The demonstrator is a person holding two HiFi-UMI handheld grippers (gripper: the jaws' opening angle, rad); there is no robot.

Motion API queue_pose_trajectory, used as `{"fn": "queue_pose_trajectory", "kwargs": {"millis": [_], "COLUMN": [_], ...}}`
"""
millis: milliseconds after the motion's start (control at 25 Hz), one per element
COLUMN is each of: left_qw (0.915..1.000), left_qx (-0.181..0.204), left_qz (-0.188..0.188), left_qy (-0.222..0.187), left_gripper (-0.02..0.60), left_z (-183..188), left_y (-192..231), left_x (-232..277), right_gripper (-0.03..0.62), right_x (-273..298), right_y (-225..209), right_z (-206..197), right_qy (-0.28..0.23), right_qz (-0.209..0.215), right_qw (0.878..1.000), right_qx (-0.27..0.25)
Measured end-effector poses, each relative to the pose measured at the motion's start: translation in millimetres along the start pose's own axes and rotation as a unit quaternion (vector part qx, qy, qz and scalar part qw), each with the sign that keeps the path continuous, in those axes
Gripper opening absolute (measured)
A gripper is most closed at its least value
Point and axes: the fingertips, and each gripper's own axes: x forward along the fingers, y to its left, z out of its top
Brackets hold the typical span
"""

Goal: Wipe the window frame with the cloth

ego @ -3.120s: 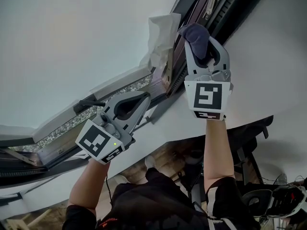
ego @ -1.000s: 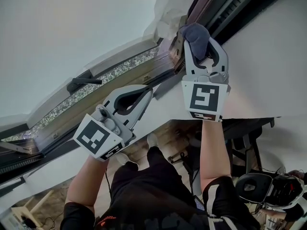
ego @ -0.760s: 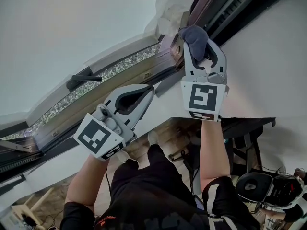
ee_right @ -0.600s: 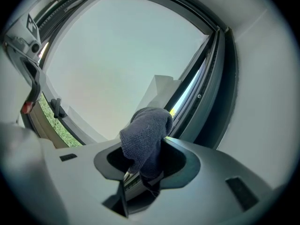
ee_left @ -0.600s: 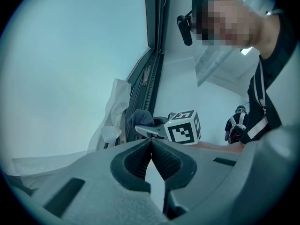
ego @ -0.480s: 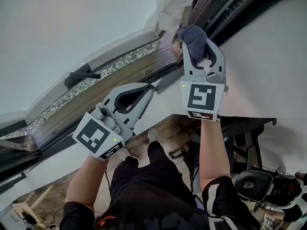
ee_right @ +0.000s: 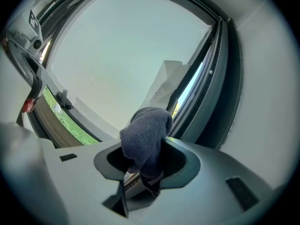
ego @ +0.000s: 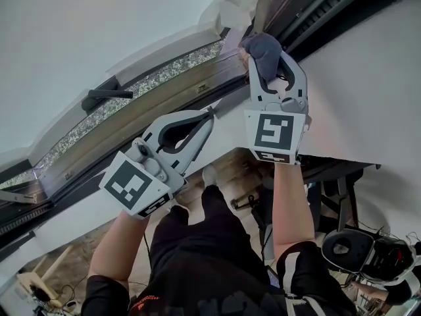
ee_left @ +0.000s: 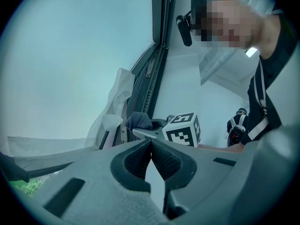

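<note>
**Window and white wall: cloth held at the frame's corner, wipe in hand**

Pale, featureless glass fills most of the head view. A white wall lies to the right, and the window frame runs between them as a brown rail under a speckled strip. A dark window handle sits on the rail toward its left end. A crumpled white sheet hangs at the corner where the rail meets the dark upright.

The right hand-held gripper is clamped on the dark blue-grey cloth. A rounded wad of it bulges past the tips. That wad sits against the frame's rail at this corner, just beside the white sheet. No view settles whether it presses on the frame or only hovers at it.

The left hand-held gripper has its ribbed pads closed tip to tip with nothing between them. It lies close to the rail's lower edge, nearer the middle of its length, and seems to play no part in the wiping.

Judging from this, the wiping stroke itself is the step in hand, working at the corner end. The next move likely calls for steady pressure while the wad is drawn along the rail toward the handle. It should keep clear of the loose sheet so the cloth does not snag or drag it.

No container of any kind shows in these views.
</note>
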Motion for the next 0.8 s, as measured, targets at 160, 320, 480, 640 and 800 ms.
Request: {"fn": "queue_pose_trajectory", "kwargs": {"millis": [160, 320, 480, 640, 800], "left_qw": [1.0000, 0.9999, 0.9997, 0.9996, 0.9993], "left_qx": [-0.007, -0.014, -0.020, -0.026, -0.031], "left_qz": [0.002, 0.004, 0.006, 0.010, 0.013], "left_qy": [0.004, 0.006, 0.008, 0.011, 0.014], "left_gripper": [0.020, 0.020, 0.020, 0.020, 0.020], "left_z": [-9, -16, -24, -33, -40], "left_y": [2, 4, 5, 8, 12], "left_x": [1, 2, 2, 3, 2], "right_gripper": [0.156, 0.156, 0.156, 0.156, 0.156], "right_x": [3, 5, 7, 11, 15], "right_y": [9, 17, 25, 33, 43], "right_z": [-13, -25, -36, -49, -61], "right_qy": [0.008, 0.017, 0.027, 0.035, 0.044], "right_qz": [0.007, 0.015, 0.022, 0.028, 0.036], "right_qw": [1.000, 1.000, 0.999, 0.999, 0.998], "right_qx": [0.004, 0.006, 0.007, 0.011, 0.013]}}
